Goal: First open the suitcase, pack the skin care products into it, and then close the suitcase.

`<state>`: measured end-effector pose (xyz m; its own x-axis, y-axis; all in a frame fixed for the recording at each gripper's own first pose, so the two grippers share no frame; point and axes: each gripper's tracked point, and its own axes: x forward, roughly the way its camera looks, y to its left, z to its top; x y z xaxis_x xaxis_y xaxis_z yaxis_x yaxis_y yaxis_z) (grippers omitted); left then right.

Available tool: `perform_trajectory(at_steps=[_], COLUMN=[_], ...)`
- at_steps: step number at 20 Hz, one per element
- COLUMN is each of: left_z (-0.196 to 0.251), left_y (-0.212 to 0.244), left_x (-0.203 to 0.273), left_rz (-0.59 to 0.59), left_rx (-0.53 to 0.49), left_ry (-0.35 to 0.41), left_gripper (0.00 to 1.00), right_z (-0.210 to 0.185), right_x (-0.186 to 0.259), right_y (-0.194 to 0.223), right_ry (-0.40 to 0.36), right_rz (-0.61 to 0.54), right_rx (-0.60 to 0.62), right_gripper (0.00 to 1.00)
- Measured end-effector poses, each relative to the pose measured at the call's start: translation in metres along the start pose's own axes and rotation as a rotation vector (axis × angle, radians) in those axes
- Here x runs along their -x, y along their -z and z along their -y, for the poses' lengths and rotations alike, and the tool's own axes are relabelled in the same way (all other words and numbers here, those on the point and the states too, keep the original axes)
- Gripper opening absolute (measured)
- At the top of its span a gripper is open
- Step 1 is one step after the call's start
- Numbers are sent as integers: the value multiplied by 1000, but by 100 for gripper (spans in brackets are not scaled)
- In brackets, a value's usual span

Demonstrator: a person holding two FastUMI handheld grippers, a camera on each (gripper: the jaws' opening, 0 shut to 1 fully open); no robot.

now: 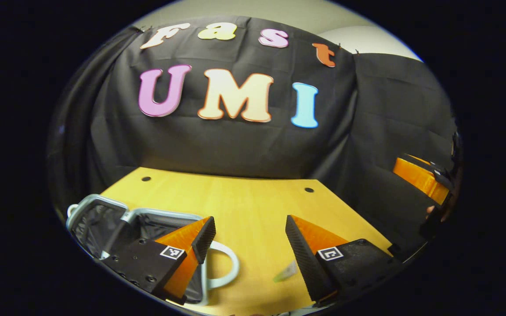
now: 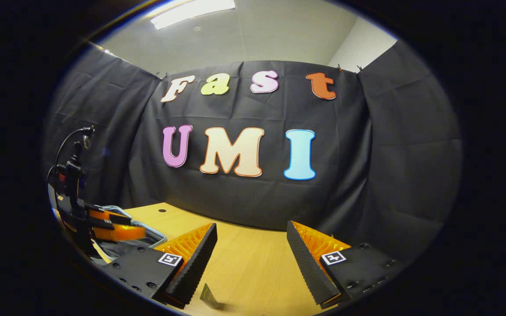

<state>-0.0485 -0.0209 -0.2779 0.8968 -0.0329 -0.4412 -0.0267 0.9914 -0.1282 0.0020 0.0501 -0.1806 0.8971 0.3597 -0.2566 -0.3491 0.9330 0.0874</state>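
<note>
Now, in the left gripper view, the suitcase [image 1: 103,219] lies open at the table's [image 1: 253,197] left w/ its dark lining showing and a pale handle by the left gripper [image 1: 249,239], whose jaws are spread wide w/ nothing between them. Right of it a small pale-green item [image 1: 286,273] rests on the wood. Over in the right gripper view the right gripper [image 2: 251,245] is likewise wide apart and empty, w/ a small packet [image 2: 209,296] on the table below its left finger.
</note>
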Motion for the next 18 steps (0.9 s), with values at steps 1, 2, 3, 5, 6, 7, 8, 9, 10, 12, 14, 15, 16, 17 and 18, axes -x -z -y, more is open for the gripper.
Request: perform_trajectory(at_steps=[1, 2, 3, 5, 6, 7, 8, 9, 10, 12, 14, 15, 16, 17, 18], left_z=[9, 17, 24, 35, 40, 43, 45, 47, 49, 47, 44, 46, 46, 45, 44], left_y=[9, 20, 33, 54, 65, 77, 86, 96, 105, 121, 139, 147, 154, 161, 165], left_x=[-2, -4, -5, -6, -7, -9, -11, -14, -16, -26, -36, -39, -42, -45, -47], left_rz=[-12, -30, -54, -95, -114, -136, -155, -170, -184, -205, -236, -254, -271, -288, -302], left_rx=[-7, -15, -24, -34, -31, -25, -22, -17, -13, -3, 18, 32, 38, 41, 40], left_ry=[18, 32, 43, 61, 69, 75, 80, 83, 88, 76, 62, 68, 68, 65, 64], left_gripper=[93, 93, 92, 92, 92, 91, 91, 92, 92, 82, 55, 42, 42, 53, 44], right_z=[-5, -5, -5, -7, -6, -5, -6, -6, -7, -10, -14, -18, -21, -25, -29], right_x=[1, 3, 5, 10, 12, 15, 17, 19, 21, 25, 30, 32, 33, 34, 36], right_y=[2, 3, 5, 11, 13, 17, 20, 26, 31, 41, 47, 51, 56, 62, 69], right_ry=[-21, -29, -34, -44, -45, -48, -50, -51, -53, -61, -71, -78, -86, -94, -103], right_rz=[-1, -3, -7, -21, -26, -32, -40, -52, -66, -89, -103, -107, -115, -124, -135], right_rx=[0, 2, 6, 16, 24, 23, 13, 2, -5, -1, 11, 14, 17, 19, 20], right_gripper=[99, 100, 99, 99, 98, 98, 99, 99, 99, 99, 100, 99, 99, 100, 99])
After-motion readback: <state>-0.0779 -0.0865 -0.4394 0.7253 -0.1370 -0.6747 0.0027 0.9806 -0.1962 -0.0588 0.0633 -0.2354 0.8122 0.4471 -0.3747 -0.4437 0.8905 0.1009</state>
